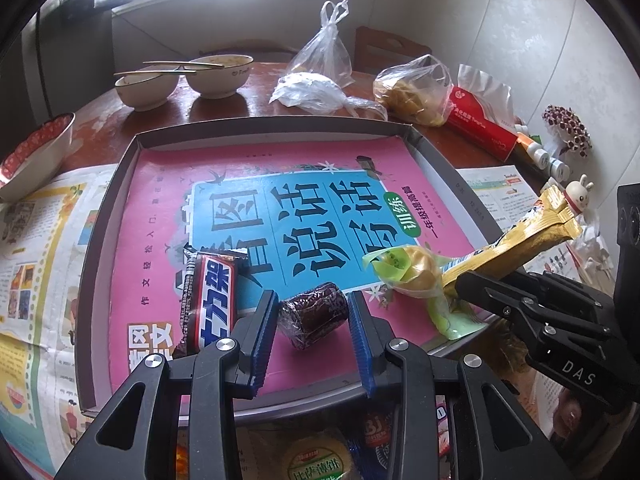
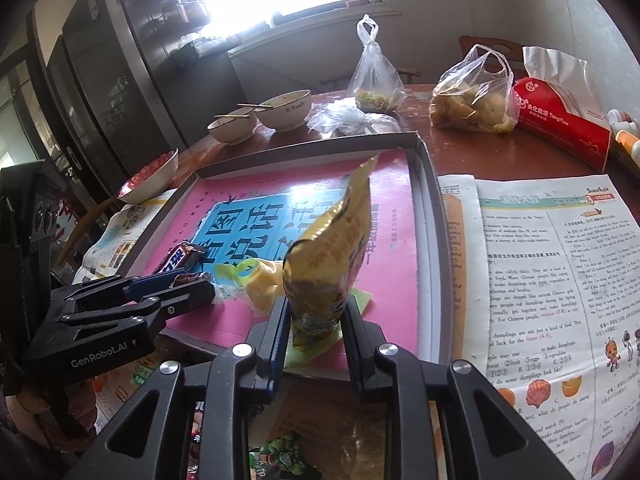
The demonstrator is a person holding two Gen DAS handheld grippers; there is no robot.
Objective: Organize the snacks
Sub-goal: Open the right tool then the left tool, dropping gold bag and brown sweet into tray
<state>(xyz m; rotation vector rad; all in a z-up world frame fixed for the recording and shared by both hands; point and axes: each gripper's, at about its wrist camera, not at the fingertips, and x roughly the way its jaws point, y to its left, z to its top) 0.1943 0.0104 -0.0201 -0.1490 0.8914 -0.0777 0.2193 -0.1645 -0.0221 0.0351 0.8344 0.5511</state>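
Item 1. Left gripper [image 1: 314,322]: jaws nearly closed, blue pads pressing both sides of a small dark maroon foil-wrapped cylindrical sweet [image 1: 314,316]. The sweet rests on the pink-and-blue book cover [image 1: 256,168] lining the shallow grey cardboard tray [image 1: 264,126].

Item 2. Right gripper [image 2: 314,322]: jaws almost fully closed on the lower end of a tall yellow crinkled foil snack packet [image 2: 338,240], which rises upright and leans beyond the fingertips.

Item 3. Just left of the left jaws: brown-and-red chocolate bar in glossy wrapper [image 1: 210,304], lying on the cover, nearly touching the outer finger.

Item 4. Between the two grippers: pale yellow round pastry in green-tinted clear wrap [image 1: 416,276], close against the yellow packet.

Risks, as judged:
- The sweet, round and slick, could squirt forward from the pads if pressure is uneven.
- The packet, held only at its base, could flop or slide out, landing on the pastry.
- Either gripper swinging inward could knock the pastry or strike the other gripper.
- The left finger could drag the chocolate bar.
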